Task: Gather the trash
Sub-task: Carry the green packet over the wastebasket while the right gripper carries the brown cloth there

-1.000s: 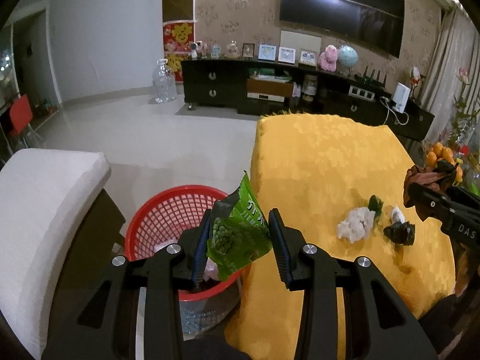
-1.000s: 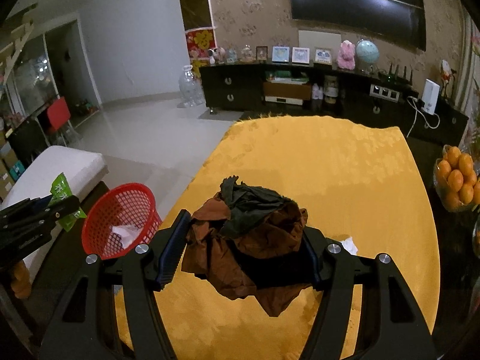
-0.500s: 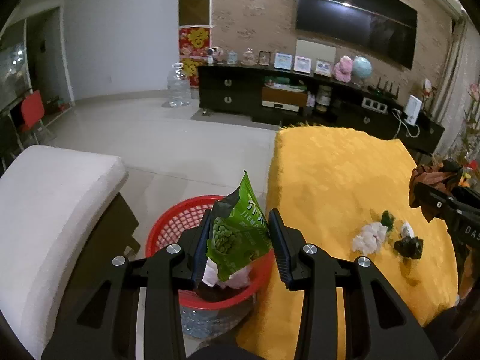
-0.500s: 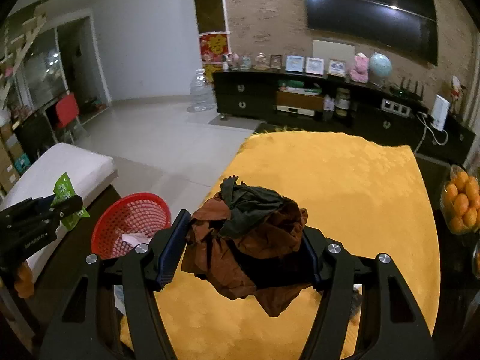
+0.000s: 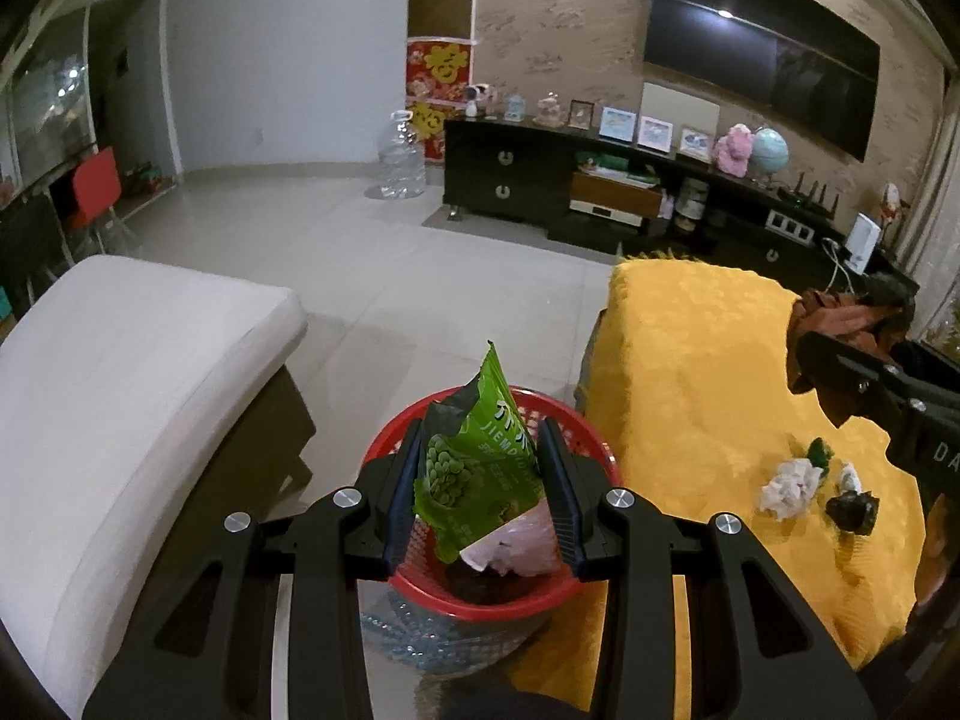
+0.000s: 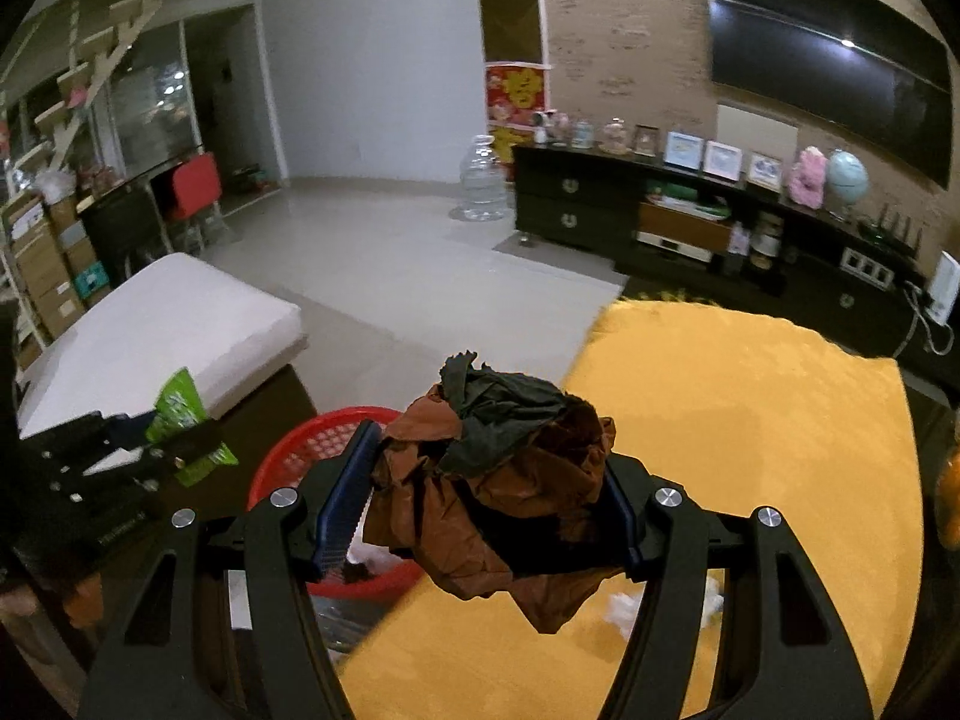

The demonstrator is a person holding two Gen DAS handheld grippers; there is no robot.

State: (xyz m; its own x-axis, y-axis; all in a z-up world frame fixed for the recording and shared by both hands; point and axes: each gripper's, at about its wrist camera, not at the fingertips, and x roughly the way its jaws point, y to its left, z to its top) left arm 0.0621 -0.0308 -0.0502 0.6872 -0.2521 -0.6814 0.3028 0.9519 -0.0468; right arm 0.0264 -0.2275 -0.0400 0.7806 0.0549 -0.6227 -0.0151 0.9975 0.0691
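My left gripper (image 5: 480,468) is shut on a green snack bag (image 5: 477,468) and holds it right above the red mesh basket (image 5: 594,456), which holds pink-white scraps (image 5: 519,549). My right gripper (image 6: 489,480) is shut on a crumpled brown and dark paper wad (image 6: 498,480), above the left edge of the yellow-clothed table (image 6: 750,420), close to the basket (image 6: 294,450). On the cloth lie a white crumpled tissue (image 5: 786,483), a small green scrap (image 5: 817,451) and a dark scrap (image 5: 852,510).
A white cushioned seat (image 5: 120,372) stands left of the basket. A clear plastic container (image 5: 420,642) sits under the basket. A dark TV cabinet (image 5: 600,192) with trinkets lines the far wall, and a water jug (image 5: 401,156) stands on the tiled floor.
Both grippers have moved left. The green bag is now centred over the basket, and the brown wad has come from mid-table to the table's left edge near the basket.
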